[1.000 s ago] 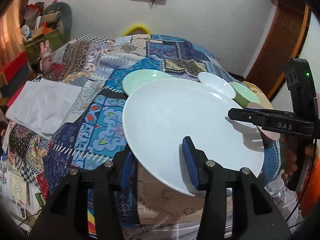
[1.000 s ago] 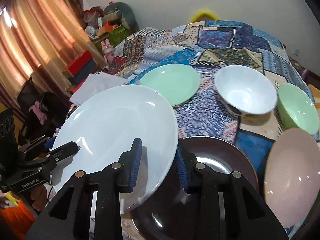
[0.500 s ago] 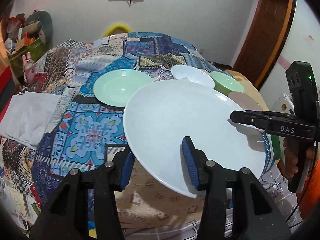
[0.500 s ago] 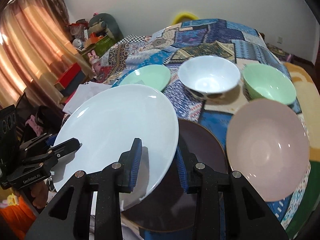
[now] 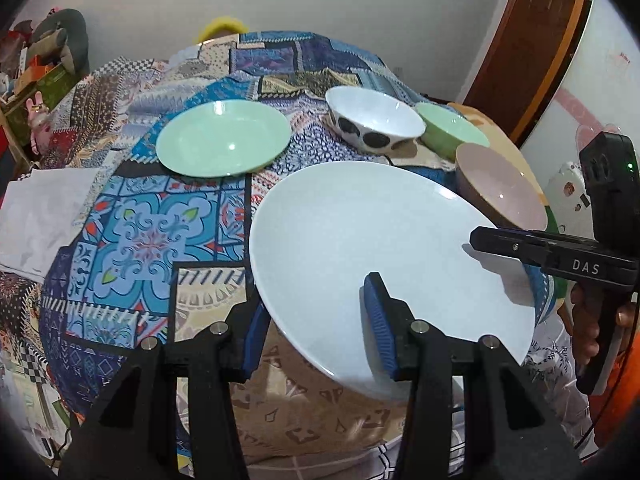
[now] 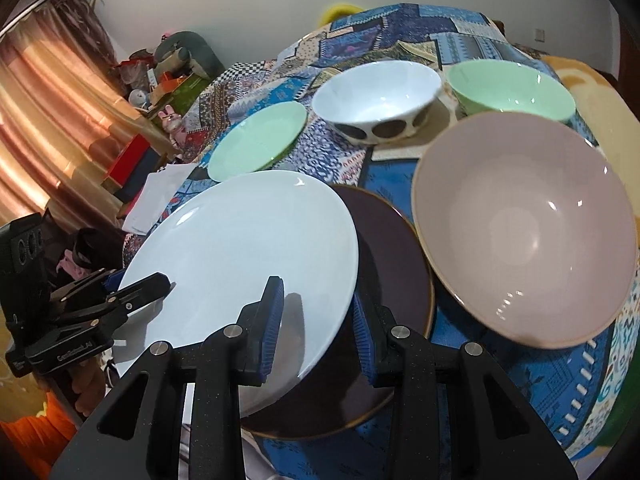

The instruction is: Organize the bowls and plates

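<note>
A large white plate [image 5: 380, 248] hangs tilted above the table's near edge, held from two sides. My left gripper [image 5: 316, 328] is shut on its near rim, one finger above and one beneath. My right gripper [image 6: 316, 320] is shut on the white plate [image 6: 240, 248] at the opposite rim. A dark brown plate [image 6: 392, 264] lies partly under it. A pink bowl [image 6: 524, 228] sits just right of the brown plate. Behind stand a white bowl with dark spots [image 6: 376, 96], a green bowl [image 6: 508, 88] and a green plate [image 6: 258, 142].
A patchwork cloth [image 5: 152, 240] covers the round table. A folded white sheet [image 5: 36, 212] lies at its left edge. A hand [image 5: 592, 320] holds the right gripper's handle. Boxes and clutter [image 6: 160, 80] stand near the curtain at the far left.
Both grippers have carried the white plate forward over the table, still gripped. The pink bowl and the other bowls now look nearer and larger, and the brown plate stays partly under the white one.
</note>
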Demonstrator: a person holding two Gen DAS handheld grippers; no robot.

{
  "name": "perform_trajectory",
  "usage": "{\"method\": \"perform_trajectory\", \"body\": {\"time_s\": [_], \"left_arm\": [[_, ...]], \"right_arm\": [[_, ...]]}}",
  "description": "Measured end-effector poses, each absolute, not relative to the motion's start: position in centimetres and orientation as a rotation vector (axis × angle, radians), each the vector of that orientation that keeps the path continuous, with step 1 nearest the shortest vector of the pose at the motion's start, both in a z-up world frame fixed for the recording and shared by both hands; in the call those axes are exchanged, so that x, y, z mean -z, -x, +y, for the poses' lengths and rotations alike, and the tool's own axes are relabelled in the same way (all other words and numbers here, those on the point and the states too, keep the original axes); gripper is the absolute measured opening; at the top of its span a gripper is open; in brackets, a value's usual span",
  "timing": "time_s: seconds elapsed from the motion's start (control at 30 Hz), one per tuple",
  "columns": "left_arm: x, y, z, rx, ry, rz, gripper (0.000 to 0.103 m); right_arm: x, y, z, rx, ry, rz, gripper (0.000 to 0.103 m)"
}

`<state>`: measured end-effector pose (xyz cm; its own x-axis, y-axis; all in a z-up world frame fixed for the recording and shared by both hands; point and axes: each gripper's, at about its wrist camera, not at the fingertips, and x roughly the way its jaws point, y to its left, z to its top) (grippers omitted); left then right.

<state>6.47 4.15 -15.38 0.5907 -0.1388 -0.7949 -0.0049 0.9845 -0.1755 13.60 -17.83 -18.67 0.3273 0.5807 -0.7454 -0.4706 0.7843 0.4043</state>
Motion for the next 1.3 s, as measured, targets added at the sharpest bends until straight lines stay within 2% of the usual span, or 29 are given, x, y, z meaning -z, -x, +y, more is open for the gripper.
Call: {"method": "perform_trajectory", "body": {"time_s": [0.87, 1.3], "left_arm": [[18.8, -9.3, 2.3, 0.120, 0.174, 1.062, 0.046], [19.3, -9.6, 1.7, 0.104, 0.116, 1.052, 0.046]], "right_arm": [[19.6, -12.6, -20.8, -0.604, -0.200, 1.016, 0.031], [19.2, -12.6, -21.0, -0.590, -0.200, 0.994, 0.031]]}}
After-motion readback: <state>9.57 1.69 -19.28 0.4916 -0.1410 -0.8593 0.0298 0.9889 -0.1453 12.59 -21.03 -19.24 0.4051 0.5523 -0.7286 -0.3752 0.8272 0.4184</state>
